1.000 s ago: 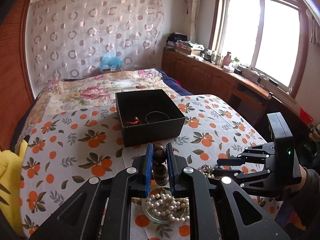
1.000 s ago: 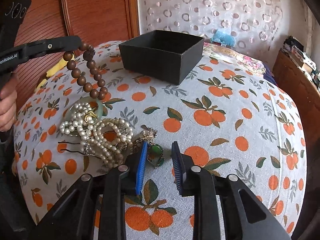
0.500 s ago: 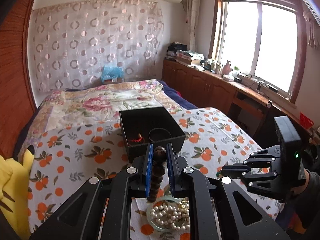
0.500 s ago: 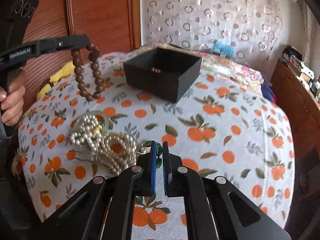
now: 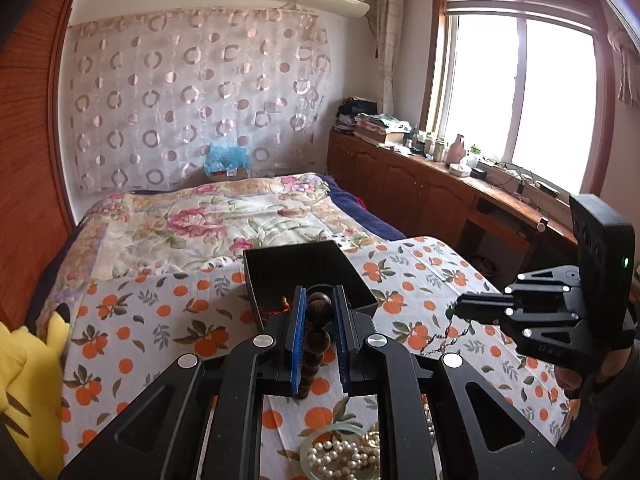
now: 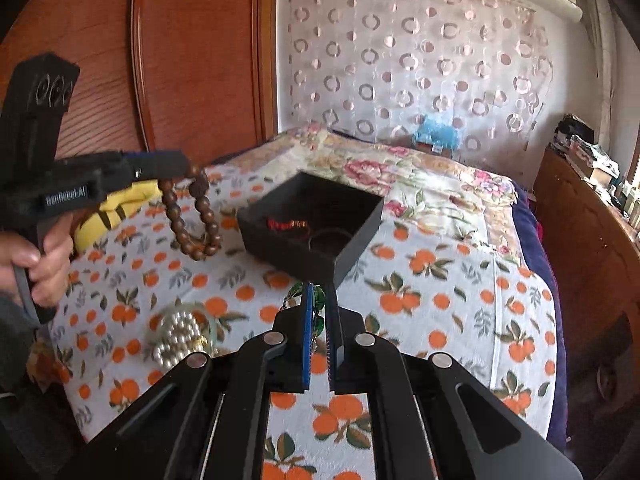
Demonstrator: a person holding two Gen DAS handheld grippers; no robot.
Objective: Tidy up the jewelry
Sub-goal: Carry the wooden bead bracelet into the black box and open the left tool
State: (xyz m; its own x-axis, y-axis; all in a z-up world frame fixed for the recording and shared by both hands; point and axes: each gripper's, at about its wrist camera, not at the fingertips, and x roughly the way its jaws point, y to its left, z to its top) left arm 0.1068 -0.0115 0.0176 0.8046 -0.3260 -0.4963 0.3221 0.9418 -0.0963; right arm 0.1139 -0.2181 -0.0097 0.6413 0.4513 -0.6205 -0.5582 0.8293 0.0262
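Observation:
A black open box [image 5: 304, 276] [image 6: 316, 224] stands on the orange-print cloth, with a red bracelet [image 6: 286, 224] and a dark ring [image 6: 330, 238] inside. My left gripper [image 5: 319, 304] [image 6: 176, 164] is shut on a brown wooden bead bracelet [image 5: 316, 332] [image 6: 192, 220], held in the air near the box. My right gripper [image 6: 319, 292] [image 5: 456, 312] is shut on a green pendant necklace [image 6: 318, 300] whose chain [image 5: 444, 336] dangles, lifted just before the box.
A glass dish with a pearl necklace [image 5: 344, 452] [image 6: 180, 336] lies on the cloth near me. A yellow plush [image 5: 24, 368] sits at the left edge. A flowered quilt [image 5: 208, 216] lies beyond the box. Wooden cabinets [image 5: 420, 196] run along the right.
My right gripper shut on the green pendant necklace and lifted it toward the box. My left gripper rose with the bead bracelet and moved closer to the box.

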